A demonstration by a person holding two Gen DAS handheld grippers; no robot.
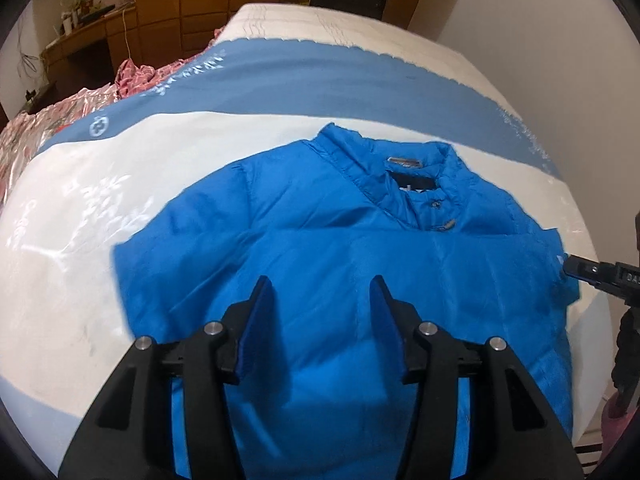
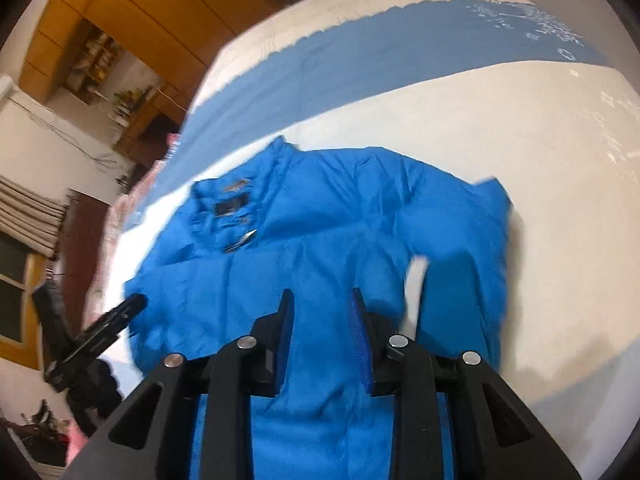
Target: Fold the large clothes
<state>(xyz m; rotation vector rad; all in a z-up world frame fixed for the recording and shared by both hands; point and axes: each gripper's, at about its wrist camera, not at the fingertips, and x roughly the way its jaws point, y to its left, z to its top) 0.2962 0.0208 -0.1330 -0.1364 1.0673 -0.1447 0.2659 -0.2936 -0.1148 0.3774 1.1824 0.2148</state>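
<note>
**Bedroom fold: jacket lay straight ahead of both grippers**

Bedroom setup, a bed [image 1: 80, 216] with a white-and-blue cover, wooden cabinets behind. The blue jacket [image 1: 340, 240] lay flat on it, collar [image 1: 404, 176] at the far end, so its long axis ran away from both grippers. The left gripper [image 1: 322, 304] hung over the chest, jaws apart and empty. The right gripper [image 2: 320, 312] had a narrower gap, also holding nothing, and looked closer to the sleeve [image 2: 468, 248] on its side, probably the next grab.
</note>
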